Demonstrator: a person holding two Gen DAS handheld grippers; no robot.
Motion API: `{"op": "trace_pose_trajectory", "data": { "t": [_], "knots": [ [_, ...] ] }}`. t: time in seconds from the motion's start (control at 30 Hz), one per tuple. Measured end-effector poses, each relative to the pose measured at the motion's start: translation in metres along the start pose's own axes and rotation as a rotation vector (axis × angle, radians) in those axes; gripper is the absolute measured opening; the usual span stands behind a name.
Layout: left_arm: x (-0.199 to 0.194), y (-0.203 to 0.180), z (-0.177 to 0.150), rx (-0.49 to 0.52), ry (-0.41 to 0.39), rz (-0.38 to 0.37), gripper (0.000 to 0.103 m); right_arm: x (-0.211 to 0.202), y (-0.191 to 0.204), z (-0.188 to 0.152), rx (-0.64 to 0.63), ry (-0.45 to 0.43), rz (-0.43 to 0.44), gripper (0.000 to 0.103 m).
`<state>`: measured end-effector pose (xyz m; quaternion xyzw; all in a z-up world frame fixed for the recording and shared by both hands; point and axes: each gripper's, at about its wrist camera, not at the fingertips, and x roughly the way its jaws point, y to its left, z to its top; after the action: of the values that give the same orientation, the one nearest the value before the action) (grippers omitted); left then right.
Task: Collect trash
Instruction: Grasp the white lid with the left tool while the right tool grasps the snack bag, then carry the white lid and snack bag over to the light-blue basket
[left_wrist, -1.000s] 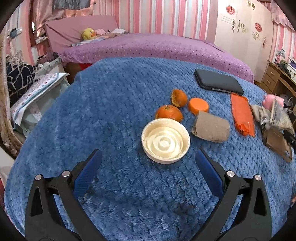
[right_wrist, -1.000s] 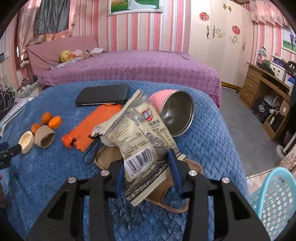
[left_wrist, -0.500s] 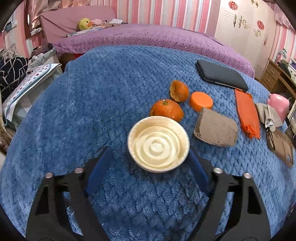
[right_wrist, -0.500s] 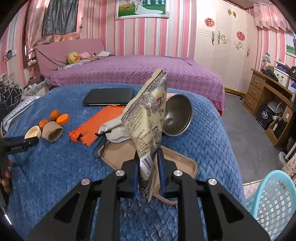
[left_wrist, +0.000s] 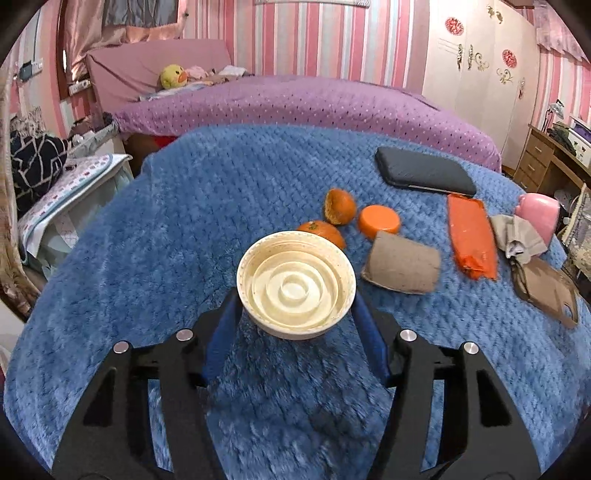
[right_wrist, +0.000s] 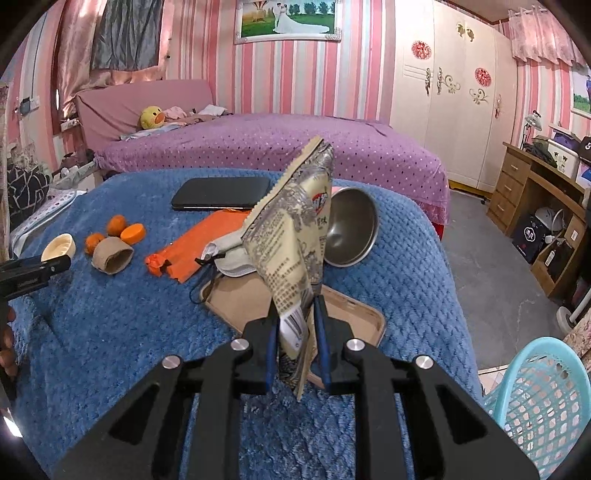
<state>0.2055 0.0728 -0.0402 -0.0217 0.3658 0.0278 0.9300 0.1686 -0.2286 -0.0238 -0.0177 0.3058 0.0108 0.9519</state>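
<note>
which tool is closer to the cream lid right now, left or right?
Left. The left tool brackets the cream lid, one pad at each side of its rim. The right tool is across the blanket, clamped on the snack wrapper.

A cream ribbed lid (left_wrist: 295, 284) is seen between the blue pads of the left gripper (left_wrist: 295, 314), whose jaws have just been closing; both pads are pressed against its rim. It is held over a blue blanket (left_wrist: 184, 229). Just behind it, orange peel pieces (left_wrist: 340, 206), an orange cap (left_wrist: 379, 220) and a cardboard tube (left_wrist: 402, 264) are laid. Farther right, an orange wrapper (left_wrist: 471, 236) and a black phone (left_wrist: 424, 175) are seen.
</note>
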Motion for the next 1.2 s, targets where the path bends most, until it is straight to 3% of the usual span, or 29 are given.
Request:
{"op": "trace_pose_trajectory", "data": {
  "t": [0.27,0.73,1.2],
  "knots": [
    [-0.033,-0.026,0.0,0.002,-0.059,-0.025,0.059,-0.016,-0.007,-0.007,-0.021,-0.011,-0.004,0.018],
    [-0.075,-0.106,-0.016,0.073,-0.113,-0.102,0.059,-0.049,-0.051,-0.017,-0.006,-0.035,-0.058,0.018],
    [-0.086,-0.167,-0.039,0.167,-0.122,-0.145,0.059,-0.078,-0.13,-0.044,0.046,-0.011,-0.186,0.018]
  ]
}}
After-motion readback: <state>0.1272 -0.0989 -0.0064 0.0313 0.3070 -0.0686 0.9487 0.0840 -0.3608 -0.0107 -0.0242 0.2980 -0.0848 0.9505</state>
